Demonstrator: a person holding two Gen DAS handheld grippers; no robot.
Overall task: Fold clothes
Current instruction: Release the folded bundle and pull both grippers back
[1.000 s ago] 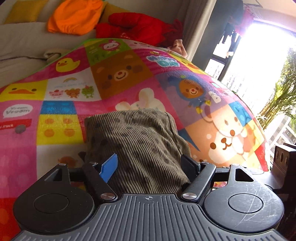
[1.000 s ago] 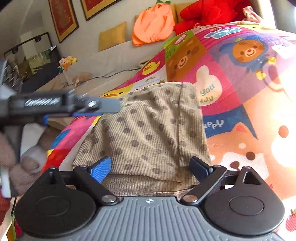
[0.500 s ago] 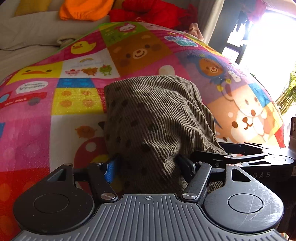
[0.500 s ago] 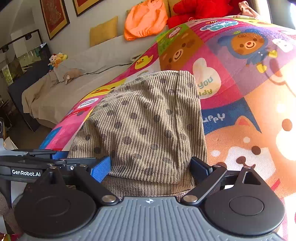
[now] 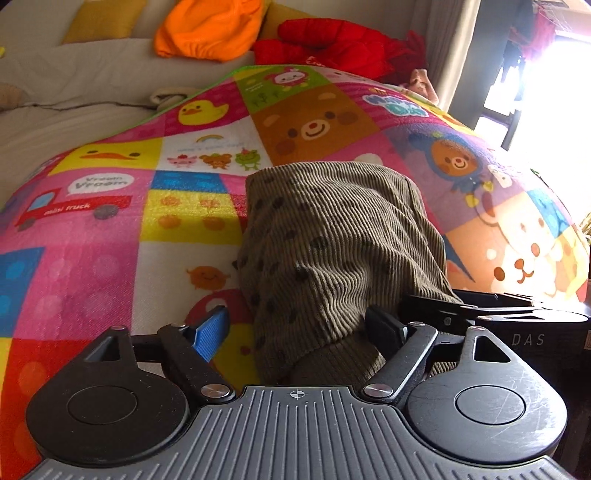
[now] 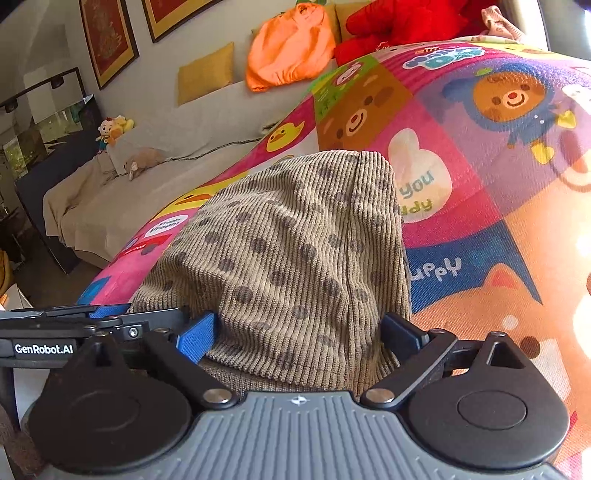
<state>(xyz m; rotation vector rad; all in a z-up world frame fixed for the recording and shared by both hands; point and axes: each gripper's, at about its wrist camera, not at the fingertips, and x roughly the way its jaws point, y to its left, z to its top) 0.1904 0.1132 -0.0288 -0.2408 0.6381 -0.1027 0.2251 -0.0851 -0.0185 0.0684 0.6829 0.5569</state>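
Your left gripper [image 5: 299, 328] comes lower and nearer to the folded corduroy garment [image 5: 340, 251], and its jaws have just been opening; the cloth's near edge is between them, with a gap at the blue pad. Your right gripper [image 6: 299, 336] also moves closer, jaws widening around the near edge. Now the two grippers are side by side at this edge.

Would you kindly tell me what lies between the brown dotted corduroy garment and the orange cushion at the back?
In the left wrist view, only colourful cartoon play mat and pale sofa cover separate the brown dotted corduroy garment from the orange cushion.
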